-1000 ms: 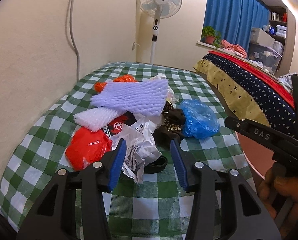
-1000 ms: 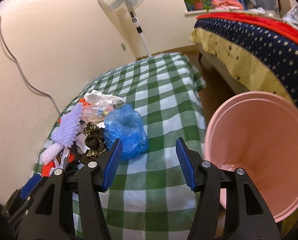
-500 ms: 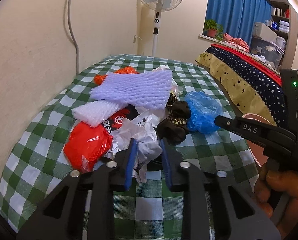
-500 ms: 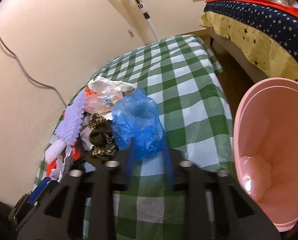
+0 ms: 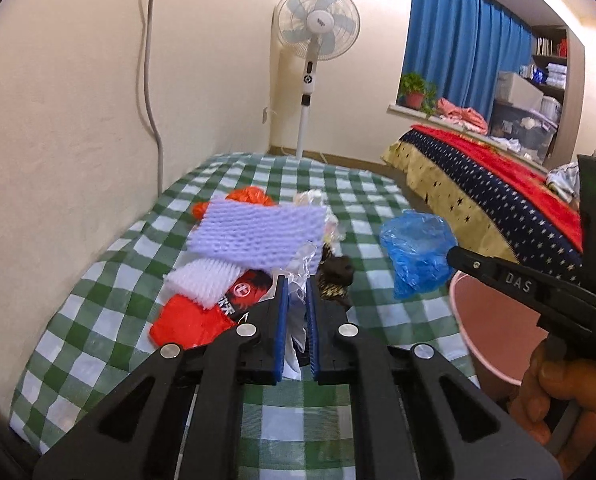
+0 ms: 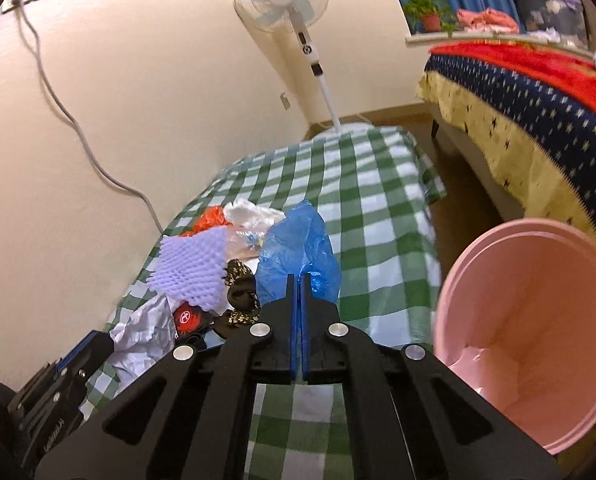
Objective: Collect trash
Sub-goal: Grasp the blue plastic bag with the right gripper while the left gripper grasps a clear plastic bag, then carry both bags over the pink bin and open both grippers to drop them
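The left tongs (image 5: 296, 280) are closing, with crumpled white paper (image 5: 298, 276) pinched between their blue pads, at the near edge of the trash heap on the desk (image 5: 362, 204), which is covered in a green-and-white checked cloth. The right tongs (image 6: 298, 278) are pressed together on the lower edge of the blue plastic bag (image 6: 295, 248), which rises above their tips; from the left wrist view that bag (image 5: 416, 250) hangs at the tip of the right tongs, to the right of the heap.

Taking the purple foam sheet (image 5: 257, 232) as the landmark: it lies across the top of the heap. A white foam net (image 5: 203, 282) sits just below its left corner. A red plastic bag (image 5: 187, 322) lies below that, nearer the left wrist camera. A red-and-black wrapper (image 5: 245, 290) shows under the sheet's lower edge. An orange bag (image 5: 245, 196) pokes out behind the sheet. A dark, gold-patterned piece (image 5: 336, 276) lies just to the right of the sheet, between it and the blue plastic bag.

The pink bin (image 6: 538, 328) stands off the right edge of the desk, well to the right of the sheet, its mouth facing the right wrist camera. A standing fan (image 5: 316, 36) is beyond the far end of the desk. A bed (image 5: 494, 188) with a star-patterned cover lies to the right.
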Motion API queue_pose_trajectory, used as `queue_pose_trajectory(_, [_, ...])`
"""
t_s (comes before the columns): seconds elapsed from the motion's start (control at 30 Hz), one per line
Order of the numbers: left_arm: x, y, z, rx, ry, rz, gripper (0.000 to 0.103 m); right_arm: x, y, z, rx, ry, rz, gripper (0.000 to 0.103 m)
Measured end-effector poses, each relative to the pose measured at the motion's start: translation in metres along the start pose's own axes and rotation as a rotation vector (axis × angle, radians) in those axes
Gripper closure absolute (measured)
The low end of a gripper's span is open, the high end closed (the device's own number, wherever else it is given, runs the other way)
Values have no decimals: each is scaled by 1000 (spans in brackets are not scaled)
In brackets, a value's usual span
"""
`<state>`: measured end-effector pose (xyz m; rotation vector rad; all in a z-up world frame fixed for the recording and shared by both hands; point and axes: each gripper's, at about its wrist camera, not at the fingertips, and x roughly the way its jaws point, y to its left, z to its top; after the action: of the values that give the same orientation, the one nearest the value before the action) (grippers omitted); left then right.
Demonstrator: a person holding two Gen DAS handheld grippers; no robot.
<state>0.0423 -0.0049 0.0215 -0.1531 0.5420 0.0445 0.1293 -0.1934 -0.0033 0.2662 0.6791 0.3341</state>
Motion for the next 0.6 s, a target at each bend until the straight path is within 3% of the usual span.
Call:
queue_pose_trajectory(0.27, [-25,-22,8,-13,-40,-93,94,-60,-5,14,-51,-52,-90,102])
queue_pose_trajectory(0.6, [-25,-73,7,11,-40,-237,94,-135,-51,33,-43,-58,-262,102])
